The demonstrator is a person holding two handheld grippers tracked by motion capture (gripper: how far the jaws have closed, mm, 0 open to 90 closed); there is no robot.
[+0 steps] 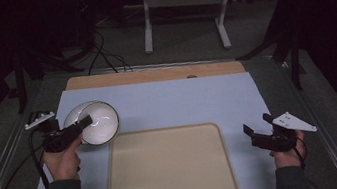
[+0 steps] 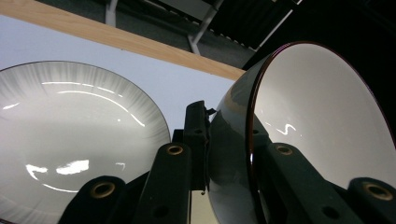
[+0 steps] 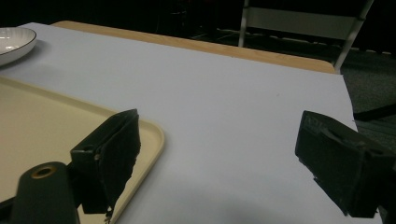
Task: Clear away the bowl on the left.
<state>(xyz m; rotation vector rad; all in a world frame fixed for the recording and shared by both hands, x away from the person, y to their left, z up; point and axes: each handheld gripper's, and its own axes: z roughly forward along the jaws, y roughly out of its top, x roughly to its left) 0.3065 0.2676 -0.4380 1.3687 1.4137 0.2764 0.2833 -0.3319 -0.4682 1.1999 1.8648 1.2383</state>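
- The left gripper [image 1: 85,121] is clamped on the rim of a bowl [image 2: 317,126] — one jaw inside, one on the dark outer wall, the two nearly as close as they go, with just the thin wall between them.
- In the left gripper view the bowl hangs tilted on its side in the jaws, just beside a second, pale ribbed bowl [image 2: 70,140] that sits flat on the blue mat [image 1: 182,100].
- From the high view the pair sits at the mat's left, just beyond the far left corner of the cream tray [image 1: 168,170]; there the two overlap, so I cannot tell whether they touch.
- Handling, as I judge it: glazed and hard, glossy inside and out, so stiff, slippery and liable to chip. It is probably light enough for a rim pinch, but it hangs to one side of the grip and may swing.
- Best hold is where it already is — the rim, wall squarely between the pads, not a corner.
- Direction: the held bowl's mouth faces sideways, to the right in the left gripper view, its rim plane near upright. Being round, it has no long axis; its centre line lies roughly level.
- The right gripper [image 1: 257,129] hovers over the mat to the right of the tray, jaws wide apart, nothing between them.
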